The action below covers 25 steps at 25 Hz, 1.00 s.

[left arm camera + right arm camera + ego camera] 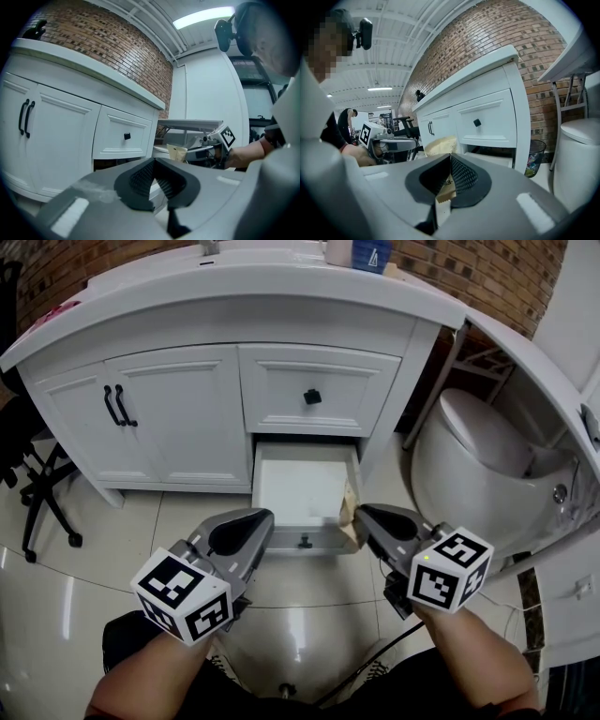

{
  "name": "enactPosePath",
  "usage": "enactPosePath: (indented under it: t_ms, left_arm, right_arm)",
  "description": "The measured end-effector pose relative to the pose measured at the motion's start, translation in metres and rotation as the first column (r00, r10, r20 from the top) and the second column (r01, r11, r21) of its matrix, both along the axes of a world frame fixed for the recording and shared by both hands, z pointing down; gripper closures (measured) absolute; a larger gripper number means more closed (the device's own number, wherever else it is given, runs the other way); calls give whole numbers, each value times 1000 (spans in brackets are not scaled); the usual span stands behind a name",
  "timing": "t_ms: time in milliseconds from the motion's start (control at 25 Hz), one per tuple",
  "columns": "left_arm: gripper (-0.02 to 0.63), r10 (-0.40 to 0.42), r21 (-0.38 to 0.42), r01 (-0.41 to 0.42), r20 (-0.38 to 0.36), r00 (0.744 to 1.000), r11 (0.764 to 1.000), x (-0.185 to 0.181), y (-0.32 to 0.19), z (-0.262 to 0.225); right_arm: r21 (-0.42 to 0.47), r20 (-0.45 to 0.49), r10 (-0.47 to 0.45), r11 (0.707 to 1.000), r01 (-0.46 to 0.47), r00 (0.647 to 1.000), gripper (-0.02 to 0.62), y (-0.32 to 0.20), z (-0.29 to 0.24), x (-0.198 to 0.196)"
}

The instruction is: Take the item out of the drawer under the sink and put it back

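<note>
Right gripper (363,517) fingers clench a tan pouch (348,507) by the open drawer (300,488) — left gripper (264,520) clenched (empty).

The right gripper (450,163), at lower centre of the frame, has its 2 jaws closed on a tan paper pouch (438,145). The top edge of the pouch projects above the jaws. Behind, at centre, stands a white cabinet (497,89) with 1 black knob (477,123). The left gripper (412,144) sits at centre left. A brick wall (487,33) fills the upper right.
</note>
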<state>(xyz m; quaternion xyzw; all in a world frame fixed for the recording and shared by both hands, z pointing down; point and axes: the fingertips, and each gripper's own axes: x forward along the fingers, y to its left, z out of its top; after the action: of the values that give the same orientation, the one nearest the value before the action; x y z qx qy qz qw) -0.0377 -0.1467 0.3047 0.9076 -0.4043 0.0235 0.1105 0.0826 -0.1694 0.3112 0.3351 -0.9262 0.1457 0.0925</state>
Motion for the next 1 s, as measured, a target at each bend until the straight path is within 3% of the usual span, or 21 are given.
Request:
enactPosePath:
  t_ms: [320,520,720,880,1000]
  left_arm:
    - [600,-1,13,1,0,1000,1000,0,2,-4]
    - [600,-13,23,13,7,1000,1000,-3,2,-5]
    - [600,-18,8,18,12,1000,1000,-5,-2,1]
    - [600,-26,-15,26,13,1000,1000,-8,-10,11]
    - [600,-29,-22,29,3,1000,999,-9,-15,12]
  right_arm:
    - [47,-36,46,998,-45,998,586,-20,-1,10]
    - [112,-159,69,992,-51,985,586,-56,6,18]
    - [98,-264,47,995,-22,963,586,-92,25,4]
    - [53,-350,-6,998,27,937,586,-121,53,-16]
    - [36,-472,-85,993,115,877,586,-137,72,-33]
